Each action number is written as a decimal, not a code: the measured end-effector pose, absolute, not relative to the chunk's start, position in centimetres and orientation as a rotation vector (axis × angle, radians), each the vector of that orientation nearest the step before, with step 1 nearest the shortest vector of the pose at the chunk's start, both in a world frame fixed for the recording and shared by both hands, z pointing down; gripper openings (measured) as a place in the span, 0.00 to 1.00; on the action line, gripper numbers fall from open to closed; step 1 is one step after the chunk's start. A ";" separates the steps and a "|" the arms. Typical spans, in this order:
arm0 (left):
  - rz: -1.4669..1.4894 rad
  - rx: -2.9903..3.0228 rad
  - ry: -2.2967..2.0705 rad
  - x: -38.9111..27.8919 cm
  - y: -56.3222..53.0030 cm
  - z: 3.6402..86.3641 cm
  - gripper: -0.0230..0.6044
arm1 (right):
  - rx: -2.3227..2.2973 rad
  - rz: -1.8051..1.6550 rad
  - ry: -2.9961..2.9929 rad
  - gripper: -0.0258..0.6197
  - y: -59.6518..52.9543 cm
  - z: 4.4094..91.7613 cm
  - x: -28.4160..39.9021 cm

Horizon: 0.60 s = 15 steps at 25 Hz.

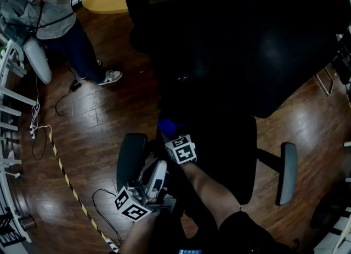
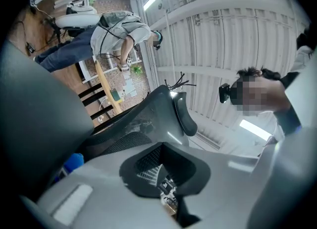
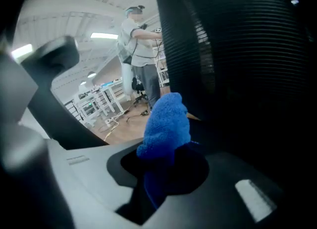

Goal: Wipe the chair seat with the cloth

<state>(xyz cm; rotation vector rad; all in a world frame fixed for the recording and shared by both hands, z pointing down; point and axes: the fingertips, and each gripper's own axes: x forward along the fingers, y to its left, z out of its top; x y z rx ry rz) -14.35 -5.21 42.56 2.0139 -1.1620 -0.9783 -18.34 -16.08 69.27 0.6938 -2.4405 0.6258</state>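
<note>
One fluffy blue cloth (image 3: 166,124) pinched in right tool (image 3: 158,176), near dark chair seat (image 1: 225,148); left tool (image 2: 171,196) pressed together, empty

The head view looks steeply down onto the black chair (image 1: 247,55) and the wood floor (image 1: 93,132). The left gripper view sits low beside the chair, tilted up toward the ceiling (image 2: 223,35). The right gripper view is close against the chair's back, facing across the room. All three show the standing person (image 1: 49,11). The head and right gripper views share the blue cloth (image 1: 166,127).

We note a blue cloth (image 3: 166,124) of fluffy, rough pile — the chair back (image 2: 133,124) is fine black mesh; the floor (image 1: 88,127) is glossy dark wood planks.
</note>
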 end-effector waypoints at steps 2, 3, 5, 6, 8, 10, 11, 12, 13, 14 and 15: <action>-0.962 2.025 -1.156 -14.1 -5.2 42.8 0.02 | 0.697 0.570 -2.451 0.16 -15.9 69.9 -18.3; -0.956 2.028 -1.157 -14.1 -5.2 42.8 0.02 | 0.709 0.553 -2.453 0.16 -16.2 70.1 -17.9; -0.957 2.023 -1.161 -14.2 -5.2 42.9 0.02 | 0.759 0.547 -2.426 0.16 -17.2 70.4 -16.2; -0.965 2.015 -1.163 -14.3 -5.3 42.9 0.02 | 0.795 0.555 -2.400 0.16 -17.9 70.7 -14.6; -0.981 2.000 -1.169 -14.5 -5.2 42.9 0.02 | 0.881 0.577 -2.341 0.16 -19.3 71.5 -10.1; -0.980 1.995 -1.177 -14.6 -5.2 42.8 0.02 | 0.988 0.608 -2.275 0.16 -20.6 72.0 -4.6; -0.978 1.993 -1.178 -14.7 -5.1 42.8 0.02 | 1.046 0.620 -2.234 0.16 -21.2 72.1 -1.6; -0.978 1.991 -1.176 -14.7 -5.0 42.8 0.02 | 1.100 0.624 -2.191 0.16 -21.6 72.1 1.6; -0.977 1.990 -1.171 -14.7 -5.0 42.8 0.02 | 1.150 0.620 -2.149 0.16 -21.9 72.1 4.8; -0.973 1.992 -1.166 -14.7 -4.9 42.8 0.02 | 1.199 0.610 -2.107 0.16 -22.1 71.9 8.0; -0.966 1.994 -1.162 -14.6 -4.9 42.8 0.02 | 1.246 0.601 -2.067 0.16 -22.3 71.6 11.0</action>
